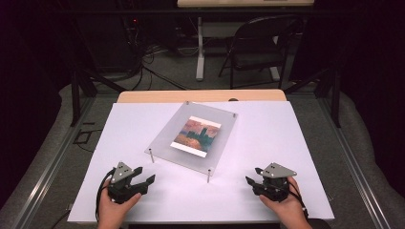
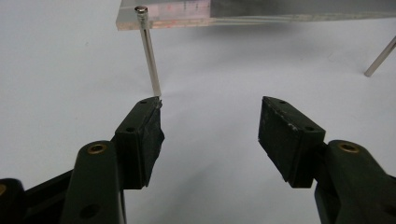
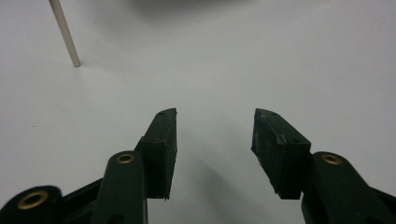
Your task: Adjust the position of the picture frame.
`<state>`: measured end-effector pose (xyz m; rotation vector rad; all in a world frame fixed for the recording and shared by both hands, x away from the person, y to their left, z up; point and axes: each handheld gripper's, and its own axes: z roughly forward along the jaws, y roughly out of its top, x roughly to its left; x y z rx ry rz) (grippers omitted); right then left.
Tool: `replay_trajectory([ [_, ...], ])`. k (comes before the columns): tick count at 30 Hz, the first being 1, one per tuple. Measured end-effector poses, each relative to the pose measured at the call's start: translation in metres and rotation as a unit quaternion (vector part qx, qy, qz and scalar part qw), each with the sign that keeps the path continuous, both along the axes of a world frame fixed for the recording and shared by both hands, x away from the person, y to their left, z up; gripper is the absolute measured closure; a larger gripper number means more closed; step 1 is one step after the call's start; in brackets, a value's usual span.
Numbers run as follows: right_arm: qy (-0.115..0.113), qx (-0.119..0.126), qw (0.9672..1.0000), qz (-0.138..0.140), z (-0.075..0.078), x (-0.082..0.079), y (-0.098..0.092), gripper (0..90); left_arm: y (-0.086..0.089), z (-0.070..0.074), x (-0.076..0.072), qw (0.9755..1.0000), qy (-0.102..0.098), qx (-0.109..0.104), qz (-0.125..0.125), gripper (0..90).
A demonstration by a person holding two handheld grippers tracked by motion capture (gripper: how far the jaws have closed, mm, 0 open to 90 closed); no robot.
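A clear acrylic frame (image 1: 215, 143) holding a colourful print (image 1: 197, 136) stands on thin metal legs in the middle of the white table (image 1: 286, 138). My left gripper (image 1: 145, 179) rests at the front left, open and holding nothing. In the left gripper view my left gripper (image 2: 210, 107) faces the frame's edge (image 2: 163, 14), with one leg (image 2: 150, 60) just beyond its left fingertip. My right gripper (image 1: 252, 179) sits at the front right, also open with nothing in it. In the right gripper view my right gripper (image 3: 215, 114) looks over bare table, a metal leg (image 3: 65, 32) at the upper left.
Beyond the table's far edge stand a black folding chair (image 1: 260, 47), a white table leg (image 1: 200, 47) and loose cables (image 1: 153, 71) on the floor. Metal rails (image 1: 353, 162) run along both sides of the table.
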<state>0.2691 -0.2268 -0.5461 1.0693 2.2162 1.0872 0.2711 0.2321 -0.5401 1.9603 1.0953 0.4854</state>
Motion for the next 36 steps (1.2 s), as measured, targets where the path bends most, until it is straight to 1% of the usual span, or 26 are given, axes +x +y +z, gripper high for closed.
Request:
replay_trajectory([
  [1,0.000,0.000,1.0000,0.000,0.000,0.000,0.000,50.3,0.000,0.000,0.000,1.0000,0.000,0.000,0.000,40.0],
  [2,0.017,0.003,0.9998,0.001,-0.001,-0.001,0.001,52.3,-0.001,0.000,0.000,1.0000,-0.002,-0.002,-0.002,40.3],
  [3,0.017,0.003,0.9998,0.001,-0.001,-0.001,0.001,52.3,-0.001,0.000,0.000,1.0000,-0.002,-0.004,-0.003,40.3],
  [4,0.018,0.004,0.9998,-0.007,0.000,-0.003,0.002,52.0,-0.001,-0.001,0.000,1.0000,0.000,-0.002,-0.003,40.1],
  [6,0.016,0.002,0.9998,-0.008,0.001,-0.003,0.003,53.0,0.000,-0.002,0.001,1.0000,0.002,0.001,-0.003,40.3],
  [8,0.025,0.022,0.9994,-0.008,0.002,-0.003,0.003,53.9,0.001,-0.003,0.002,1.0000,0.006,-0.003,-0.003,40.4],
  [9,0.026,0.025,0.9993,-0.008,0.002,-0.003,0.003,54.0,0.001,-0.004,0.003,0.9999,0.008,-0.005,-0.004,40.6],
  [10,0.032,0.027,0.9991,-0.009,0.001,-0.001,0.005,57.1,0.002,-0.005,0.004,0.9999,0.012,-0.011,-0.004,40.9],
  [11,0.032,0.027,0.9991,-0.009,0.001,-0.001,0.005,57.1,0.002,-0.005,0.005,0.9998,0.015,-0.013,-0.004,40.9],
  [12,0.041,0.035,0.9986,-0.006,0.001,-0.001,0.005,57.4,0.002,-0.006,0.006,0.9998,0.015,-0.015,-0.004,41.3],
  [13,0.042,0.038,0.9984,-0.004,0.001,0.000,0.005,58.4,0.003,-0.006,0.006,0.9998,0.015,-0.016,-0.003,41.6],
  [16,0.047,0.037,0.9982,0.002,0.000,0.000,0.008,59.8,0.003,-0.005,0.006,0.9998,0.013,-0.015,0.002,41.7],
  [17,0.050,0.031,0.9982,0.005,-0.001,0.000,0.011,62.0,0.003,-0.004,0.006,0.9998,0.013,-0.013,0.002,41.9],
  [19,0.050,0.029,0.9983,0.008,-0.001,0.000,0.012,62.0,0.003,-0.004,0.006,0.9998,0.015,-0.013,0.000,42.2],
  [21,0.046,0.030,0.9985,0.010,-0.001,-0.001,0.013,62.1,0.003,-0.004,0.007,0.9998,0.017,-0.008,0.000,43.4],
  [22,0.040,0.032,0.9986,0.010,0.000,-0.002,0.013,62.6,0.003,-0.003,0.008,0.9998,0.016,-0.005,0.002,46.1],
  [23,0.040,0.032,0.9986,0.010,0.000,-0.002,0.013,62.6,0.004,-0.003,0.009,0.9998,0.018,-0.005,0.002,46.1],
  [25,0.038,0.035,0.9986,0.009,0.001,-0.002,0.013,62.4,0.005,-0.002,0.011,0.9998,0.017,-0.010,0.008,49.5],
  [26,0.038,0.038,0.9985,0.007,0.001,-0.002,0.013,61.4,0.007,-0.001,0.015,0.9998,0.014,-0.008,0.012,51.2],
  [28,0.040,0.040,0.9984,0.005,0.001,-0.002,0.013,60.8,0.007,0.000,0.017,0.9998,0.013,-0.007,0.014,51.8],
  [30,0.041,0.043,0.9982,0.001,0.001,-0.001,0.012,60.0,0.008,-0.001,0.021,0.9997,0.017,-0.012,0.014,53.6],
  [31,0.039,0.045,0.9982,0.000,0.001,-0.001,0.012,59.9,0.008,-0.001,0.024,0.9995,0.024,-0.017,0.013,55.6],
  [33,0.041,0.047,0.9980,-0.001,0.001,-0.002,0.012,59.9,0.007,-0.001,0.025,0.9995,0.024,-0.016,0.012,56.9],
  [34,0.036,0.047,0.9983,0.000,0.002,-0.002,0.013,59.5,0.006,-0.001,0.029,0.9993,0.030,-0.017,0.012,57.1],
  [35,0.036,0.047,0.9983,0.000,0.002,-0.002,0.013,59.5,0.006,-0.001,0.029,0.9993,0.030,-0.017,0.012,57.5],
  [36,0.034,0.047,0.9983,-0.001,0.002,-0.002,0.013,59.1,0.006,-0.002,0.031,0.9992,0.035,-0.014,0.011,58.3],
])
